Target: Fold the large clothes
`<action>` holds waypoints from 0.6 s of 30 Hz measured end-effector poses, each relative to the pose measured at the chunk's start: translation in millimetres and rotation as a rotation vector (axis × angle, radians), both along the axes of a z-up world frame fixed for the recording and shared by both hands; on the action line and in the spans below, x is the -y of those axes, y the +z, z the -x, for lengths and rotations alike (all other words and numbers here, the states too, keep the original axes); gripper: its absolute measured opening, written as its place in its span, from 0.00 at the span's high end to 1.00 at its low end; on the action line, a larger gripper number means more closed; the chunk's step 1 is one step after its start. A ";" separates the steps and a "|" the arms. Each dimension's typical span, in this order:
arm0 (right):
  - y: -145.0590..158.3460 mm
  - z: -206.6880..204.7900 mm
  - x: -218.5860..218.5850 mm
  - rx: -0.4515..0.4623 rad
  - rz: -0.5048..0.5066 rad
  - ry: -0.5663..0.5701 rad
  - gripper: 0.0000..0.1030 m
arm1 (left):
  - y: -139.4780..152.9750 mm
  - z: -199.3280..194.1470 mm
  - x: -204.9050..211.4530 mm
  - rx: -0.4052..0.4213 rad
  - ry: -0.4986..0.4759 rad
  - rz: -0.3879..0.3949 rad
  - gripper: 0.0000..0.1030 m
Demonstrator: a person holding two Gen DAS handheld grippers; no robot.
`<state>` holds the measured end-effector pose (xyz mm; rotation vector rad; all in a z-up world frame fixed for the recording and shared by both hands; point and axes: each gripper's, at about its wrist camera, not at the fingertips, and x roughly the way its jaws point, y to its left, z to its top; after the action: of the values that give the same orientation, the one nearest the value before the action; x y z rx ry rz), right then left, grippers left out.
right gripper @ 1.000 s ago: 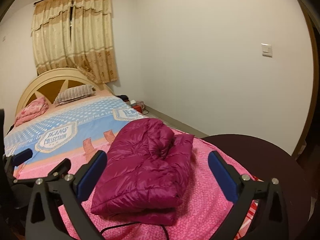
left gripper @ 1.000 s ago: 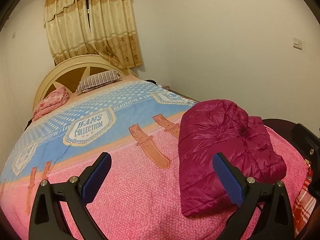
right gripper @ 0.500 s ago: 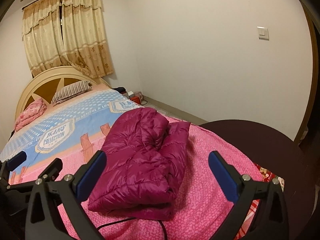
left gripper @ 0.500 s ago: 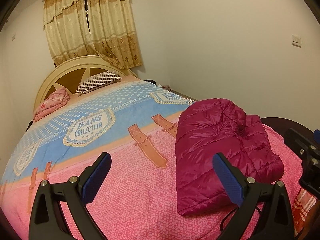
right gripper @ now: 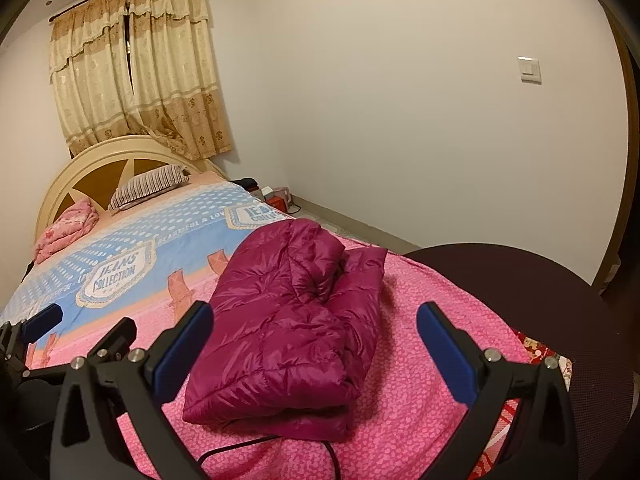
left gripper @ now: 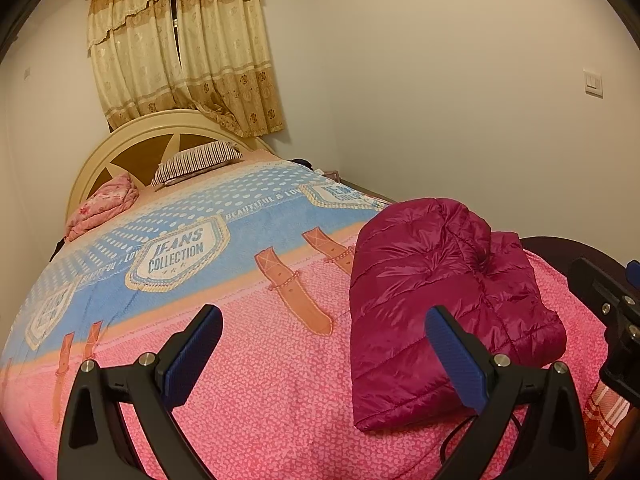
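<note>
A: As the entry stands, item one is a magenta quilted down jacket (right gripper: 288, 320), folded into a compact stack on the pink end of the bed (right gripper: 420, 400), near the foot. Step in hand?

B: Judged as the close of the fold. The jacket lies as a squared bundle, layers stacked, a thicker lump, perhaps the hood, on its far part. Nothing hangs loose that these views show.

A: Item two, left tool (left gripper: 324, 360)?

B: Released. Jaws spread wide, blue pads bare, nothing between them. It hangs above the bedspread with the jacket off to its right; the right-hand pad overlaps the jacket's near left edge in view, but contact cannot be told.

A: Item three, right tool (right gripper: 316, 344)?

B: Also released and empty. The jacket sits ahead, mostly between its two pads in view, nearer the left one. Apart, not touching, as far as can be seen.

A: Next move?

B: Likely either a final tidy of the top lump or lifting the bundle aside. Either calls for a low approach under the near folded edge, both tools together, so the slippery layers do not slide apart.

A: Other holdings?

B: A striped pillow (left gripper: 196, 160) by the headboard (left gripper: 120, 148), and a black cable (right gripper: 256, 446) at the jacket's near edge.
</note>
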<state>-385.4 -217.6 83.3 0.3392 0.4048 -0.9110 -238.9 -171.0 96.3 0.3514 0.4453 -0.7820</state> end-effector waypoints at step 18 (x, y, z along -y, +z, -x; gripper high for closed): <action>4.6 4.1 5.7 0.021 0.010 -0.014 0.00 | 3.1 1.1 4.5 0.008 0.006 0.012 0.01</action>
<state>-389.5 -223.3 87.9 0.3426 0.3788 -0.9223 -239.9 -175.5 99.4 0.3421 0.4336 -0.7764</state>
